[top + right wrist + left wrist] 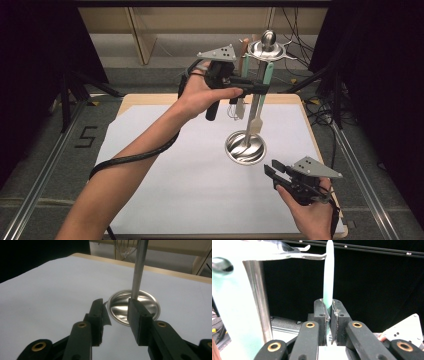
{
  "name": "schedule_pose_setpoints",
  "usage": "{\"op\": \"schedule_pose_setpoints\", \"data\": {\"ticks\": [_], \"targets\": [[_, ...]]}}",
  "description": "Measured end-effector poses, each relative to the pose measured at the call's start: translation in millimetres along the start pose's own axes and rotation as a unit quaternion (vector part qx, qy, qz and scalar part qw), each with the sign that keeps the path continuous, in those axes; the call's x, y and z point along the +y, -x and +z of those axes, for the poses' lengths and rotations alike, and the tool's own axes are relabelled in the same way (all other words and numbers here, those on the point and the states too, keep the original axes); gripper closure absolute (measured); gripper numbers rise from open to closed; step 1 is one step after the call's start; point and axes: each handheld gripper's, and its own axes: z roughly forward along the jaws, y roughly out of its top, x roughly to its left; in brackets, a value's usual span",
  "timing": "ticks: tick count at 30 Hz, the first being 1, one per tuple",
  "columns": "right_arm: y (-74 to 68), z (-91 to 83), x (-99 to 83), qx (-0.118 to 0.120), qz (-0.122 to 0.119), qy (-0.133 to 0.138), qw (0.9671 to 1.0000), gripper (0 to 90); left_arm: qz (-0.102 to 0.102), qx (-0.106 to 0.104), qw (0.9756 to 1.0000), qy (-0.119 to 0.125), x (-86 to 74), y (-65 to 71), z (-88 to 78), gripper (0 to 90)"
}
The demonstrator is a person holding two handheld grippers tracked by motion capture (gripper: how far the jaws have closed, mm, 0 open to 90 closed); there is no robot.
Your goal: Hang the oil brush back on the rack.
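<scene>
White matte sheet covers the wooden table; on it I see a shiny steel utensil stand [248,131] w/ round dish base, thin pole. Mint-green spatula handle [328,277], smooth & slim, hangs from its top hooks. Left gripper [328,315] is clamped on that handle, arm raised. Right gripper [115,312] rests low nr base, jaws apart, holding nothing.

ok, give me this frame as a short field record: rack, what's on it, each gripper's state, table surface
rack: steel utensil stand, upright pole on a round dish base, hooked top disc with ball knob
hanging: mint-green handled utensil, second mint handle, brown handle, wire whisk, pale spatula
left gripper: raised at the rack, shut on the mint-green handled utensil
right gripper: open, nothing between the jaws, low near the base
surface: white sheet over a wooden table
</scene>
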Motion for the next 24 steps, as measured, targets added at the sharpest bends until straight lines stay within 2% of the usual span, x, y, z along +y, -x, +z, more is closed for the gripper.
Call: {"op": "schedule_pose_setpoints", "data": {"ticks": [5, 7, 14, 15, 16, 17, 19, 24], "targets": [[0.1, 0.5, -0.4, 0.0, -0.001, -0.001, 1.0, 66.2, -0.006, 0.0, 1.0, 0.001, -0.6, -1.6, 0.6, 83.1], [-0.1, 1.4, -0.9, -0.004, -0.003, 0.007, 1.0, 66.3, -0.009, 0.0, 1.0, 0.002, -0.9, -2.4, 1.4, 83.1], [0.8, -1.0, 0.0, 0.0, -0.001, -0.002, 1.0, 66.3, -0.01, 0.004, 0.9999, 0.0, -0.7, -3.5, 2.3, 83.1], [-1.1, -1.4, -0.5, 0.0, 0.012, -0.006, 0.9999, 66.3, -0.011, 0.004, 0.9999, 0.001, -0.7, -3.7, 2.4, 83.0], [0.9, -1.0, -0.6, -0.003, -0.001, -0.002, 1.0, 66.3, -0.012, 0.004, 0.9999, 0.001, -0.8, -4.0, 2.5, 83.0], [0.9, -1.0, -0.6, -0.003, -0.001, -0.002, 1.0, 66.3, -0.013, 0.005, 0.9999, 0.001, -0.9, -4.4, 2.5, 83.0], [-1.2, -1.2, -1.0, 0.0, 0.014, -0.006, 0.9999, 66.3, -0.018, 0.009, 0.9998, 0.003, -1.7, -6.0, 2.6, 83.0], [-1.3, -0.5, -1.1, 0.001, 0.014, -0.007, 0.9999, 66.4, -0.019, 0.015, 0.9997, 0.006, -3.0, -8.4, 3.1, 83.0]]}}
